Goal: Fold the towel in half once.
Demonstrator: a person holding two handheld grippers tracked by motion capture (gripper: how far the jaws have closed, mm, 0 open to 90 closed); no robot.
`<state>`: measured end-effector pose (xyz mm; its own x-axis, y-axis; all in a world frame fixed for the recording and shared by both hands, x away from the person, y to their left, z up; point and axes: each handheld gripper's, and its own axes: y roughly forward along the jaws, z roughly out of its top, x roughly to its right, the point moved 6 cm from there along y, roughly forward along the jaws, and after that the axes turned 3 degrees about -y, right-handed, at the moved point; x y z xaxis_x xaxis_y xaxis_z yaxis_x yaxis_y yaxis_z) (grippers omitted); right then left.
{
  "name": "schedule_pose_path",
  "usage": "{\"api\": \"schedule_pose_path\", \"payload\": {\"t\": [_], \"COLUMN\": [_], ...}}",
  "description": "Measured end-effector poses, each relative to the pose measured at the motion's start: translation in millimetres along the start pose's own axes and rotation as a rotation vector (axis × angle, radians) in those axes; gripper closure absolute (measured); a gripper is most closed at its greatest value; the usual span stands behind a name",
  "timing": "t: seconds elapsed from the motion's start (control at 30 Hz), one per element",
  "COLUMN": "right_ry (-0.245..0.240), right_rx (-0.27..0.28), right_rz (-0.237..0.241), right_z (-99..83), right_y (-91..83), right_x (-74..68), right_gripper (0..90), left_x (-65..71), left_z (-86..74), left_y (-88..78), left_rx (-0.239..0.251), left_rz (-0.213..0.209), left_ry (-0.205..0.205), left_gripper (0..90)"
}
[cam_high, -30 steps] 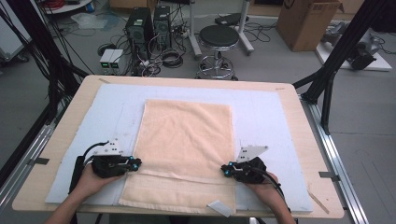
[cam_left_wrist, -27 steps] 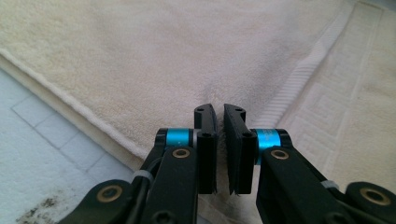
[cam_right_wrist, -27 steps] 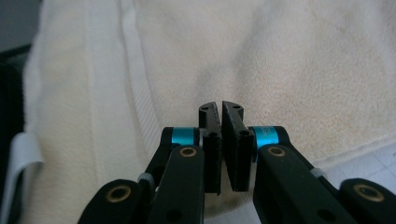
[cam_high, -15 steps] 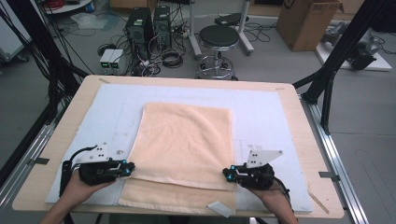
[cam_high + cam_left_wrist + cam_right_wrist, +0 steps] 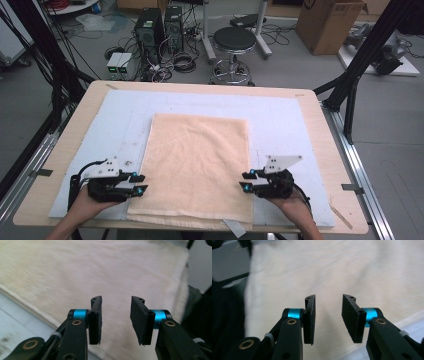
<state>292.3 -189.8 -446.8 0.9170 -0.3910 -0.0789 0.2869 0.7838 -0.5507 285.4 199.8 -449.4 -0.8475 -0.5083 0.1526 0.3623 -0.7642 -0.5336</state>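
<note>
Two grippers, both released. Left gripper (image 5: 139,184) just at the left edge of the peach towel (image 5: 197,165), right gripper (image 5: 246,181) just at its right edge, each pointing inward across the cloth near the table's (image 5: 320,107) near edge. Jaws parted on both sides, just opened, with nothing between the pads; in the two gripper views, bare towel beyond the gap and no fold of cloth pinched.

Towel flat on the pale blue mat (image 5: 285,125), roughly mid-table, long sides running from the far edge toward the near one. Along its near end a second layer peeking out under the top one, so apparently folded over.

Probably placed so for symmetry: one gripper per side, level with each other, to carry a cloth edge evenly and set it down without skew. Open jaws and low, level hands fit a let-go after laying the layer flat, judged from the pose alone.

Against a second ago: then both sets of jaws pinched tight at the towel's side edges, a little farther from the near edge. Half a second ago still clamped, hands drawn closer to the near edge and slightly outward. Now unclamped and hanging just beside the cloth. Towel outline much the same throughout.
</note>
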Motion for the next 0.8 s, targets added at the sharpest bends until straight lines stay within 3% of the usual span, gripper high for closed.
{"api": "schedule_pose_path", "payload": {"t": [0.03, 0.1, 0.23, 0.3, 0.37, 0.47, 0.67, 0.8], "right_ry": [0.012, 0.019, 0.046, 0.062, 0.081, 0.110, 0.139, 0.173], "right_rx": [0.001, -0.006, 0.002, 0.003, -0.004, -0.009, -0.029, -0.043], "right_rz": [-0.006, -0.065, -0.173, -0.215, -0.257, -0.313, -0.383, -0.419], "right_z": [2.4, 6.3, 14.6, 18.9, 21.2, 24.0, 29.0, 26.3], "right_y": [2.9, 8.2, 17.2, 22.5, 26.8, 35.5, 49.3, 54.4], "right_x": [8.5, 26.1, 61.6, 79.7, 96.0, 125.2, 158.0, 172.4], "right_gripper": [62.7, 60.8, 58.3, 54.9, 54.6, 52.3, 49.9, 48.8], "left_x": [-5.7, -18.9, -57.0, -76.8, -95.3, -118.6, -144.5, -157.5], "left_z": [3.0, 8.8, 23.8, 33.2, 40.6, 46.8, 45.9, 42.0], "left_y": [4.3, 12.5, 26.0, 32.2, 38.9, 50.4, 69.6, 80.0], "left_rx": [0.000, 0.010, 0.046, 0.086, 0.091, 0.116, 0.117, 0.052], "left_rz": [0.012, 0.059, 0.203, 0.234, 0.304, 0.375, 0.400, 0.401], "left_ry": [-0.007, -0.017, -0.090, -0.156, -0.167, -0.202, -0.256, -0.308], "left_gripper": [59.1, 58.6, 59.2, 59.7, 60.1, 60.0, 57.7, 52.0]}}
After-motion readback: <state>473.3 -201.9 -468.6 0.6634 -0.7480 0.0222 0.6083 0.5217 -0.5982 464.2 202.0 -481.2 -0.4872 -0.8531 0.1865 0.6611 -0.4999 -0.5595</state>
